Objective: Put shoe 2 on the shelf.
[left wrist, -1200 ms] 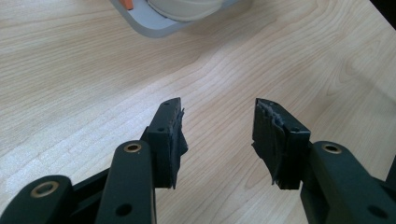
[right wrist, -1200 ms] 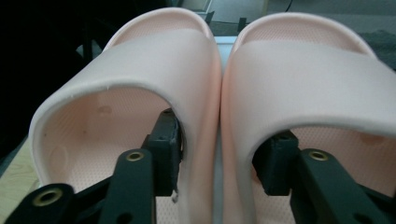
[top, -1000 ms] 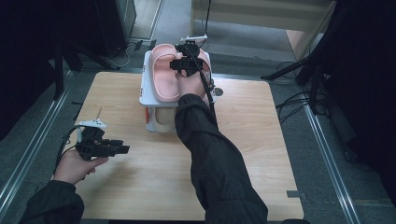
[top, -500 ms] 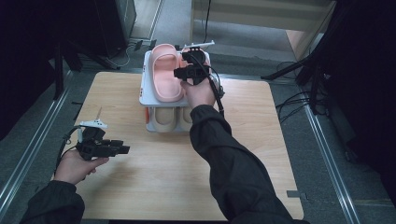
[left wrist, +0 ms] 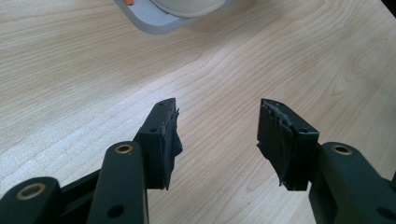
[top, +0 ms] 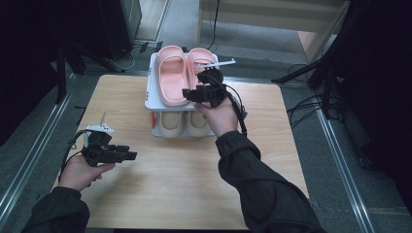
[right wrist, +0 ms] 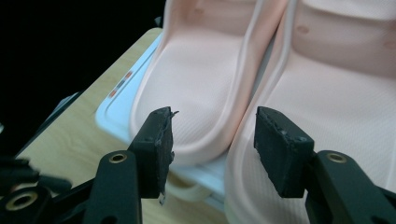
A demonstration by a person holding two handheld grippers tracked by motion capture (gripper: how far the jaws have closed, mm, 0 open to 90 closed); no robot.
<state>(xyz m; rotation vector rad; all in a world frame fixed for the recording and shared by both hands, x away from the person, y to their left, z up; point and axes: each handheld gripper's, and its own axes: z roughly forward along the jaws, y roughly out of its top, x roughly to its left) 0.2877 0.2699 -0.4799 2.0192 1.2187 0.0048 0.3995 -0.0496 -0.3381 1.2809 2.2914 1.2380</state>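
Pink slippers (top: 187, 73) on a rack (top: 151, 99), far side of tabletop (top: 175, 189).
Right tongs (top: 190, 94), just opening, gape empty above them; left tongs (top: 130, 156) gape empty, near-left.

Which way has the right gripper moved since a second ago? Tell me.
Yes. The right gripper has pulled back toward the person, from the far end of the pink slippers to the rack's near edge, jaws just opening, empty.

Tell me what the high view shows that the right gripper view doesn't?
The high view alone has the whole white two-level rack, the beige slippers on its lower shelf and the left gripper open over the wooden table. The right gripper view alone gives a close look between the right gripper and its open, empty jaws. Both share the two pink slippers on the top shelf, side by side.
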